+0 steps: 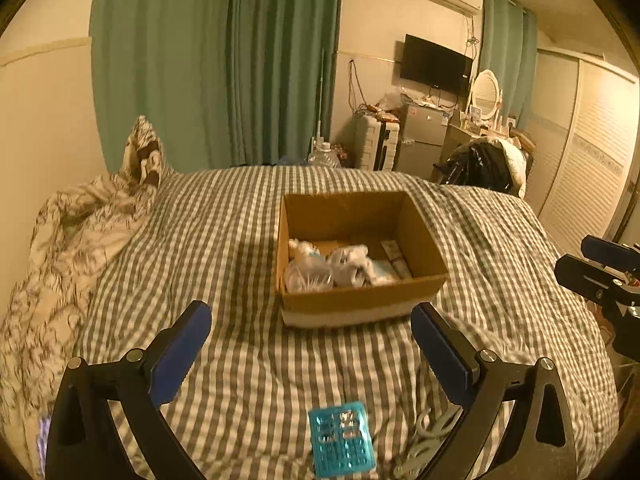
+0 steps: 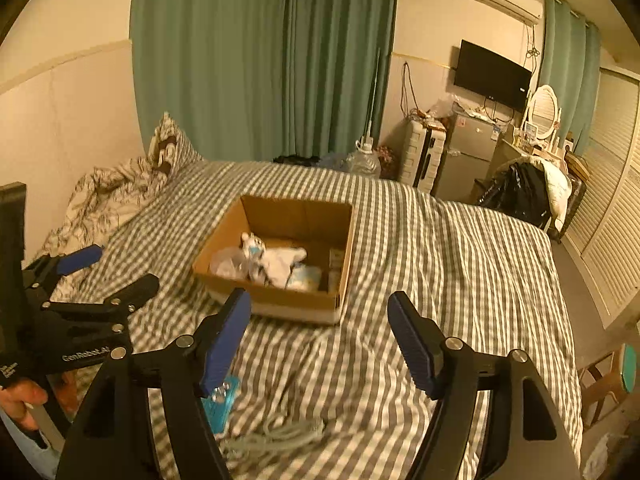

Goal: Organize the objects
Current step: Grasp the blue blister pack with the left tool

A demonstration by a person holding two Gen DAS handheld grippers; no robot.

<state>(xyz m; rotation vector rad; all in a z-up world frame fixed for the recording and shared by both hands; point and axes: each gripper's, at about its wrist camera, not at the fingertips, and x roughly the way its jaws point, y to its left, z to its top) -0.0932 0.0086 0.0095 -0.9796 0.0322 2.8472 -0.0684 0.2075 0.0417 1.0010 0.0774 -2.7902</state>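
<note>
An open cardboard box [image 1: 360, 300] sits on the checked bed and holds plastic-wrapped white and pale blue items [image 1: 336, 268]; it also shows in the right wrist view [image 2: 280, 304]. A teal blister pack [image 1: 342, 442] lies on the bed near me, between the fingers of my left gripper [image 1: 312, 340], which is open and empty. A pale coiled cord [image 1: 430, 432] lies right of the pack. In the right wrist view the pack [image 2: 220, 404] and cord [image 2: 276, 436] lie low between the fingers of my right gripper [image 2: 320, 320], also open and empty.
The bed [image 1: 240, 240] has a grey checked cover. A crumpled patterned duvet [image 1: 68, 248] lies on its left side. Green curtains, a suitcase [image 2: 424, 156], a small fridge [image 2: 468, 160] and a chair with dark clothes [image 2: 520, 196] stand beyond the bed. A wardrobe is at right.
</note>
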